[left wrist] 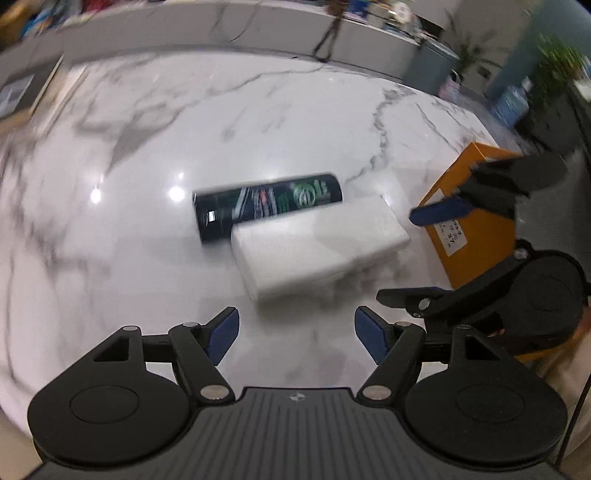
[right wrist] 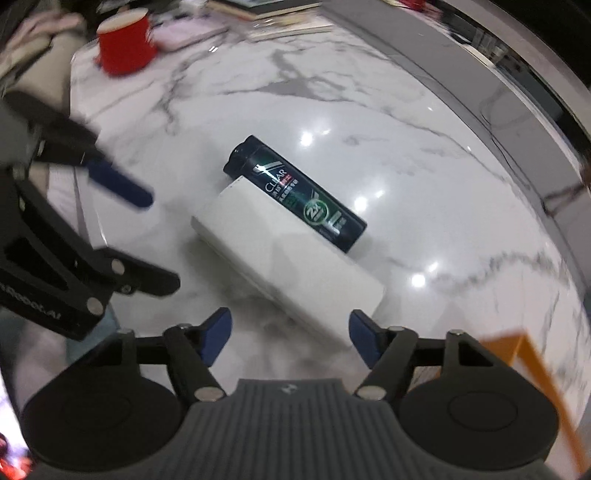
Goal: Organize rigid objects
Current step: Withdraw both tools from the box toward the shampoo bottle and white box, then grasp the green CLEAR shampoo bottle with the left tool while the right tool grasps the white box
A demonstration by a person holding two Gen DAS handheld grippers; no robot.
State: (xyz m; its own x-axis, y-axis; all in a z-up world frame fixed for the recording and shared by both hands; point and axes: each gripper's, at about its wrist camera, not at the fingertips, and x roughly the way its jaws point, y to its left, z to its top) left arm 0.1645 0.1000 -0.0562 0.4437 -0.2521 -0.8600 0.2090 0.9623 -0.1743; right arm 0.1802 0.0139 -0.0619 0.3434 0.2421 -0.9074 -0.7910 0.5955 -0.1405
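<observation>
A white rectangular box (left wrist: 321, 243) lies flat on the marble table (left wrist: 147, 155), with a dark green shampoo bottle (left wrist: 266, 206) on its side touching the box's far long edge. My left gripper (left wrist: 297, 332) is open just short of the box, with nothing between its blue pads. From the right, my right gripper (left wrist: 397, 256) reaches toward the box's end. In the right wrist view the box (right wrist: 280, 251) and bottle (right wrist: 295, 195) run diagonally. There my right gripper (right wrist: 291, 332) is open, the box's near corner just beyond its fingertips, untouched. The left gripper (right wrist: 162, 240) stands open at the left.
An orange box (left wrist: 476, 229) with a white label stands at the table's right edge, behind the right gripper, and shows as an orange box (right wrist: 517, 354) low right. A red cup (right wrist: 123, 44) and books (right wrist: 266, 11) sit at the far side. A person's hand (right wrist: 33, 33) shows top left.
</observation>
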